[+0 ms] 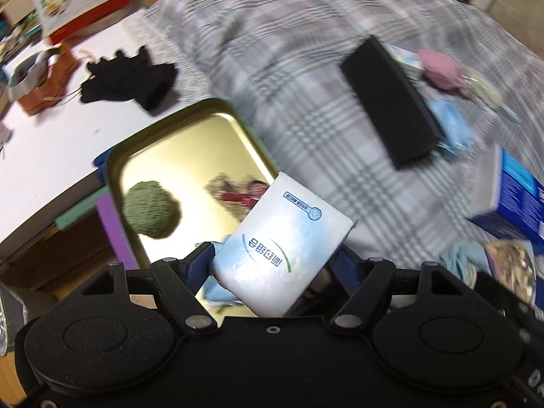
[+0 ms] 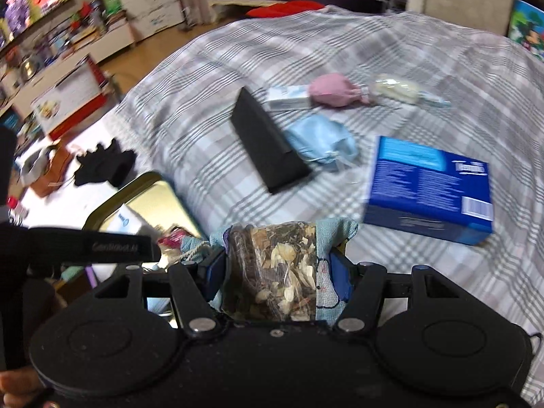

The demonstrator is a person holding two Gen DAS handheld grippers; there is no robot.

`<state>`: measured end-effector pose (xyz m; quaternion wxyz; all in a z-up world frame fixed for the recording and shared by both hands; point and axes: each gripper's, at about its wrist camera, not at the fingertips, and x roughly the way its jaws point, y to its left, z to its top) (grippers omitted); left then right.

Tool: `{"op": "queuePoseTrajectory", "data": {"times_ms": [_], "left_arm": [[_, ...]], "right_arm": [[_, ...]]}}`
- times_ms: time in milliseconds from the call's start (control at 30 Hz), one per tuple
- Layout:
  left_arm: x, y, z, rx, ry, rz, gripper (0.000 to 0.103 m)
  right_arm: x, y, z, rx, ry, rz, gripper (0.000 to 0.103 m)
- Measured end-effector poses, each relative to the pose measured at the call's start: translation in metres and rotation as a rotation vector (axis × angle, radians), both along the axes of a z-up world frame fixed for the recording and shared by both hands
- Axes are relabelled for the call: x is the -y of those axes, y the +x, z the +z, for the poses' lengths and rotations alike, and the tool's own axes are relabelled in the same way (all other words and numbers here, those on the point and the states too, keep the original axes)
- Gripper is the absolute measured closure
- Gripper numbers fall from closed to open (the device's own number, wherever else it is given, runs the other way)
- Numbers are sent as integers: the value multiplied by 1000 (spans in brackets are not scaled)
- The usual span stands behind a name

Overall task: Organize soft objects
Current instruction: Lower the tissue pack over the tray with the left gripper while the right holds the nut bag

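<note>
My left gripper (image 1: 275, 261) is shut on a white tissue pack (image 1: 292, 217) with blue and green print, tilted above the near corner of a gold tin tray (image 1: 176, 129). In the tray lies a green fuzzy ball (image 1: 151, 209), and a light blue cloth (image 1: 217, 292) shows under the pack. My right gripper (image 2: 277, 268) is shut on a clear sachet of dried petals (image 2: 272, 255) backed with pale blue fabric. It hangs just right of the tray (image 2: 149, 197). On the plaid bedspread lie a pink pouch (image 2: 333, 90) and a blue face mask (image 2: 319, 142).
A black box (image 2: 268, 146) and a blue carton (image 2: 428, 190) lie on the bedspread (image 2: 442, 85). Black gloves (image 1: 129, 78) and an orange-brown object (image 1: 47, 81) rest on the white table (image 1: 51, 142) left of the tray. A red-and-white box (image 1: 78, 3) and clutter stand beyond.
</note>
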<state>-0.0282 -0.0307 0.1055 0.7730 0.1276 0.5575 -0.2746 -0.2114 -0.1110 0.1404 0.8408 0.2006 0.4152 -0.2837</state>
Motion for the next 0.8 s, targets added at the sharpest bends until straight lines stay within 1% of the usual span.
{"op": "queuePoseTrajectory", "data": {"times_ms": [333,467,667,800], "left_arm": [[-25,60,-29,4,40,155,33],[-32,79,-36,0,49,202,33],[-42,108,-45,30,63,274,33],[-45,125,-54,32,69,300,33]], "right_arm": [[-26,49,-12,-49,19,119,41],[-30,65,-15,-65,25,139,41],[-32,82,-22,-76,36,161,41],[-32,95,-30,-94,50,178,41]]}}
